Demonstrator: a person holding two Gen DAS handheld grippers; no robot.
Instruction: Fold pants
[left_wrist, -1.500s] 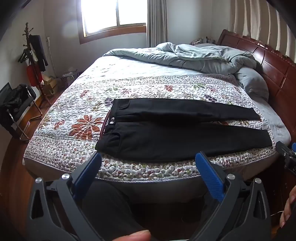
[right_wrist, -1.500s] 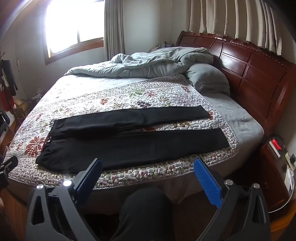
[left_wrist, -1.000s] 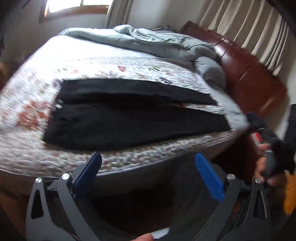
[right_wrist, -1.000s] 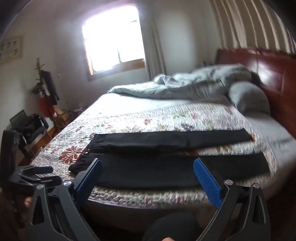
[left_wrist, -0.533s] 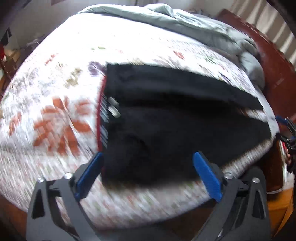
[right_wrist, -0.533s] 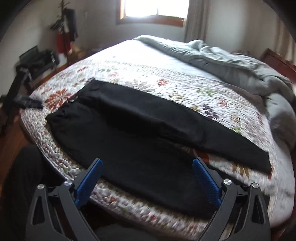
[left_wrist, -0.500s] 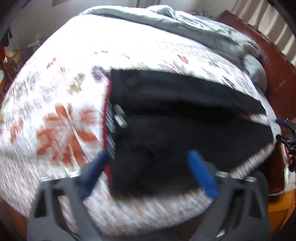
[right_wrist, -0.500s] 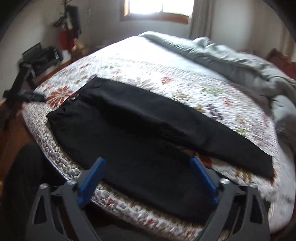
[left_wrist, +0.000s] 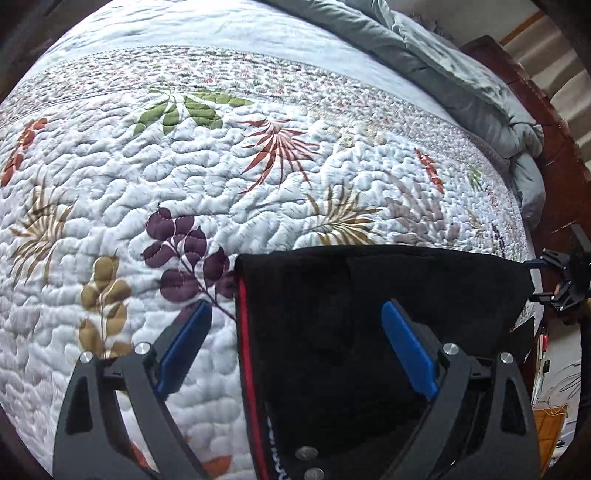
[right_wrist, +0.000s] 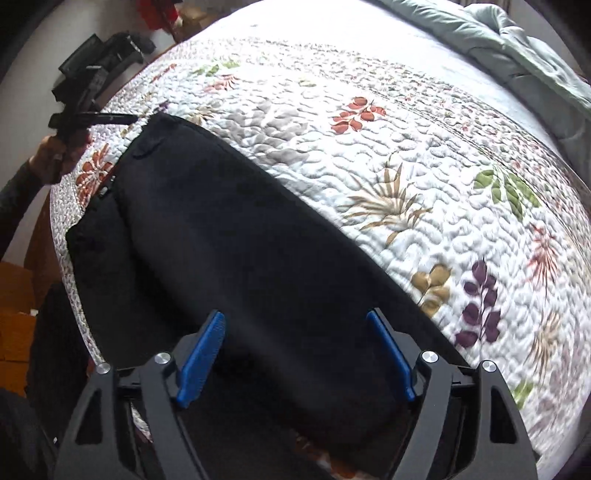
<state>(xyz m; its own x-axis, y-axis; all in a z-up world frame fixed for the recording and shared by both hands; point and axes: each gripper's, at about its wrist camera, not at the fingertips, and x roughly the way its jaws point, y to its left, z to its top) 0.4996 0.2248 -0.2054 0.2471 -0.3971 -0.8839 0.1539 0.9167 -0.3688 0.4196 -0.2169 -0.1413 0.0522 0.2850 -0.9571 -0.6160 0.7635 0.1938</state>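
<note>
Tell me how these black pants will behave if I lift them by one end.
The black pants lie flat and limp on the quilt, so they will likely droop and trail. The waistband, with buttons, probably hangs heavier than the legs.

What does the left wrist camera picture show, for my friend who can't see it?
Black pants lie flat on a flowery quilt on a bed, and the left gripper hangs just above their waistband corner, its blue-padded jaws opening and gripping nothing. A rumpled grey duvet lies at the far edge.
</note>
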